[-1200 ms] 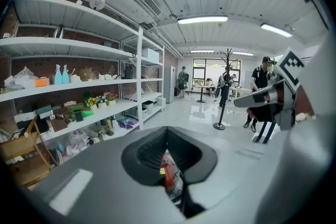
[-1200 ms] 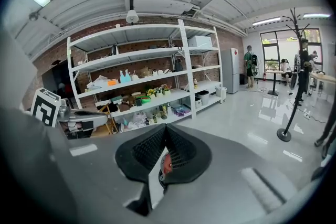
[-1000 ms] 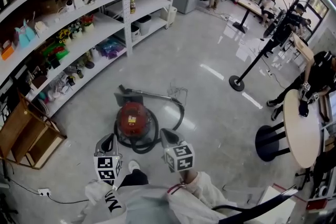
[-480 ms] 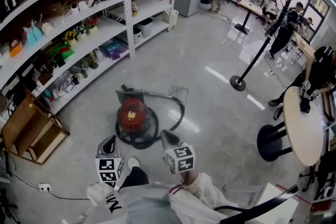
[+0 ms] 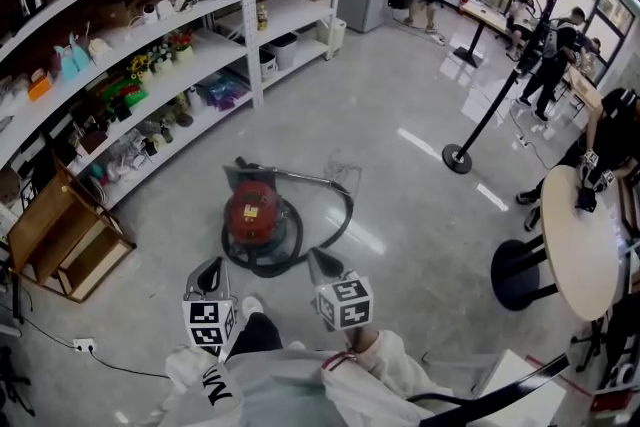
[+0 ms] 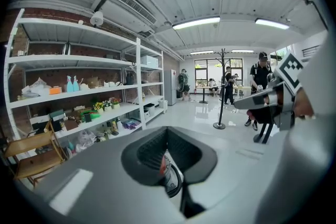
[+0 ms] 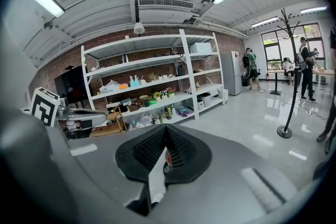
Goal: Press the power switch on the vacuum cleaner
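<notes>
A red vacuum cleaner point(image 5: 252, 213) stands on the grey floor, ringed by its black hose point(image 5: 290, 253), with its wand point(image 5: 300, 178) lying behind it. Both grippers hover short of it on the near side. My left gripper point(image 5: 209, 267) is at its near left and my right gripper point(image 5: 319, 259) at its near right, neither touching it. In each gripper view the black jaws meet at their tips with nothing held: left gripper point(image 6: 167, 130), right gripper point(image 7: 166, 127). A sliver of the vacuum cleaner point(image 6: 171, 180) shows through the left jaws' lower gap. Its power switch cannot be made out.
White shelving point(image 5: 150, 65) full of small goods runs along the left. A wooden crate point(image 5: 55, 245) sits by it, with a wall socket and cable point(image 5: 82, 346) nearby. A stanchion base point(image 5: 456, 158) and a round table point(image 5: 578, 245) stand right. People stand at the back.
The head view has drifted a little, so the vacuum cleaner sits slightly higher in the frame. Both grippers keep their place and stay shut.
</notes>
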`<state>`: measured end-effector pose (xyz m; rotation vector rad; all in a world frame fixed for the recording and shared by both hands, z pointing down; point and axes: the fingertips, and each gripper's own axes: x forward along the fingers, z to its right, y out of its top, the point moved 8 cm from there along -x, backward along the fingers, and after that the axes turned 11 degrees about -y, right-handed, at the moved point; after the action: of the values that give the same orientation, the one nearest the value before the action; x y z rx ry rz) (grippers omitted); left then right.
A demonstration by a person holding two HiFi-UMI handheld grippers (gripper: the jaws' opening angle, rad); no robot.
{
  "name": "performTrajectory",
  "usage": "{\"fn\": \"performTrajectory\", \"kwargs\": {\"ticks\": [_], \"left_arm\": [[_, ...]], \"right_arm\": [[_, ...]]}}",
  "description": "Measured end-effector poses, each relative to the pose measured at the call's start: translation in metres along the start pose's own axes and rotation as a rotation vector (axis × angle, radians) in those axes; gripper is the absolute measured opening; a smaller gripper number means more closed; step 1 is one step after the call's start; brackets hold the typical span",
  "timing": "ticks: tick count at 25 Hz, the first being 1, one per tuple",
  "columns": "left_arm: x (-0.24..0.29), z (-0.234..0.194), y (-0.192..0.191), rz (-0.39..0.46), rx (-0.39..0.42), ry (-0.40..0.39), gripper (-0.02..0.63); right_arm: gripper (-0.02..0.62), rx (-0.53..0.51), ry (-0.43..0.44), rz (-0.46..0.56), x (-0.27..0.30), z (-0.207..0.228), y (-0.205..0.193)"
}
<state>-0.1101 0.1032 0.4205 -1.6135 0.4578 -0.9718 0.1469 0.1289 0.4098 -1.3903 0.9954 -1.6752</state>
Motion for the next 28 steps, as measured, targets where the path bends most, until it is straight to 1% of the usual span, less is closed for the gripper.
{"fn": "performTrajectory", "kwargs": {"ticks": [7, 12, 18, 23, 28], "left_arm": [[-0.008, 0.007, 0.002, -0.017, 0.019, 0.005, 0.0], [-0.007, 0.006, 0.005, -0.021, 0.036, -0.005, 0.0], [-0.005, 0.01, 0.004, -0.019, 0.037, -0.023, 0.0], [-0.011, 0.003, 0.003, -0.017, 0.037, -0.041, 0.0], [-0.025, -0.013, -0.002, -0.015, 0.039, -0.058, 0.0]], "right_arm": [[0.002, 0.025, 0.008, 0.004, -0.006, 0.002, -0.004], [0.002, 0.043, 0.001, 0.001, -0.005, 0.001, -0.008], [0.002, 0.042, -0.009, -0.009, -0.008, 0.001, -0.012], [0.002, 0.036, -0.017, -0.017, -0.005, -0.013, -0.013], [0.002, 0.03, -0.019, -0.017, -0.002, -0.04, -0.013]]}}
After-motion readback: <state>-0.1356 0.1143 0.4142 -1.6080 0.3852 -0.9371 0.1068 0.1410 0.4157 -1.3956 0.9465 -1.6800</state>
